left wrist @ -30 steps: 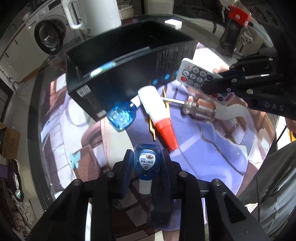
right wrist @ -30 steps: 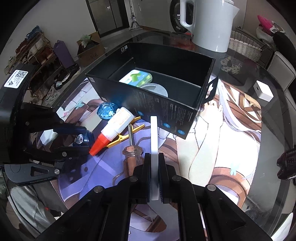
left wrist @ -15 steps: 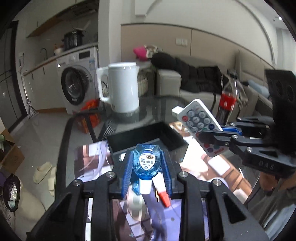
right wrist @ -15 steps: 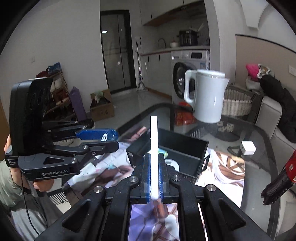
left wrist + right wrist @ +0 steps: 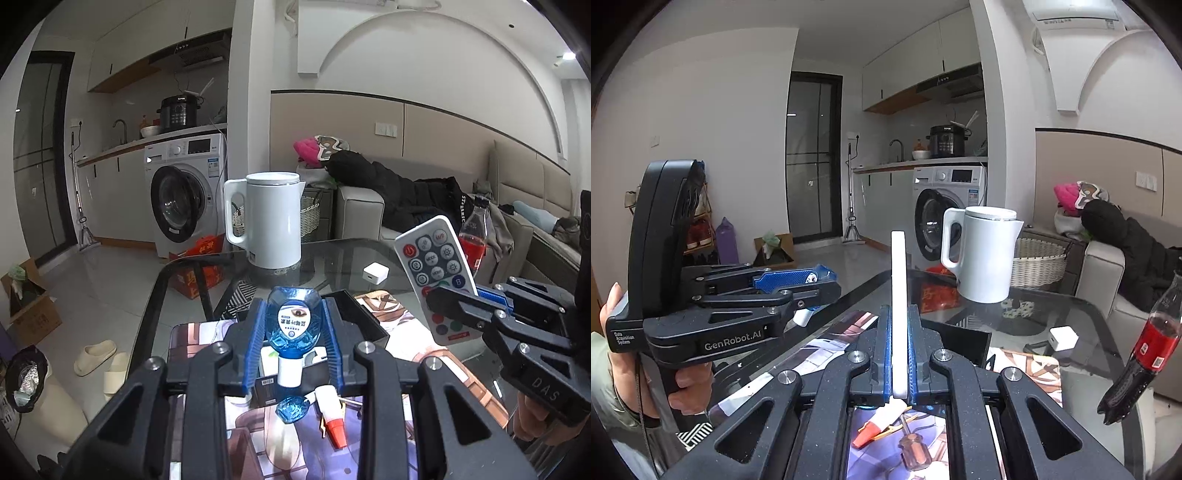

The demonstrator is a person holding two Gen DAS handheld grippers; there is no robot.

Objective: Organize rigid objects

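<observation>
My left gripper point(image 5: 294, 341) is shut on a small blue bottle point(image 5: 293, 325) with a white cap, held high above the table. My right gripper point(image 5: 898, 354) is shut on a white remote control point(image 5: 898, 302), seen edge-on; its button face shows in the left wrist view point(image 5: 436, 273). The black box point(image 5: 360, 319) lies below and ahead of both grippers. On the printed mat lie a second blue bottle point(image 5: 293, 408), a white glue bottle with a red tip point(image 5: 330, 415) and a screwdriver point(image 5: 914, 448). The left gripper shows in the right wrist view point(image 5: 809, 282).
A white kettle point(image 5: 271, 221) stands at the far end of the glass table point(image 5: 332, 254). A small white charger cube point(image 5: 376, 273) and a cola bottle point(image 5: 1145, 350) are to the right. A yellow clip point(image 5: 897, 430) lies under the glue bottle.
Both grippers have risen and tilted up from the table with their objects held. The view went from the mat and box to the room.
</observation>
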